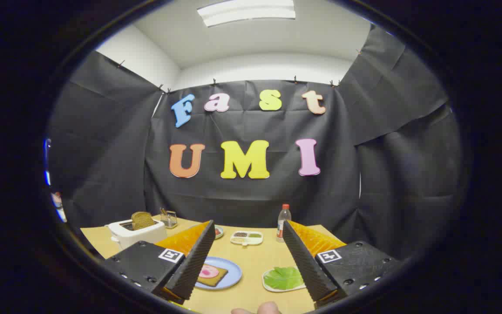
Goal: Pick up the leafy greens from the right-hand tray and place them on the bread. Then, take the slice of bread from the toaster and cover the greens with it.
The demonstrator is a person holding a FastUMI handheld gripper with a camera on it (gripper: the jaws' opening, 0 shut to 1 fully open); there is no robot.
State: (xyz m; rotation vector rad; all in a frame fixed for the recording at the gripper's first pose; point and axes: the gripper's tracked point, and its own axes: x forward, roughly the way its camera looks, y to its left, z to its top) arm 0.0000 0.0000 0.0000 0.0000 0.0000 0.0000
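Overview of the work area from the hand-held tool, before any grasp. The pale wooden desk (251, 261) carries every item, and positions below are given relative to the round blue plate (229, 274) near its front middle.

The two-finger claw (249, 233) hovers above the desk with its dark ribbed fingers (196, 257) spread wide apart and nothing between them; the plate lies just under the left finger, which hides part of it. This wide spread probably suits a flat, soft target.

The white boxy toaster (124, 233) stands well behind and to the left of the plate, with a brown bread slice (142, 220) upright in its slot, half raised and so apparently easy to pinch from above. A small clear glass holder (169, 218) stands just behind the toaster.

On the plate lies a flat square of brown toast topped with a pink ham round (211, 274), the base awaiting the greens. Just to the right of the plate sits a shallow white oval tray (273, 287) holding the flat green lettuce leaf (283, 278), partly covered by the right finger.

Behind the plate is a white divided condiment dish (246, 237), and to its right a clear plastic bottle with a red cap (283, 220). A fingertip of the person (268, 308) shows at the nearest desk edge.

The first step, lifting the leaf, appears not yet begun.
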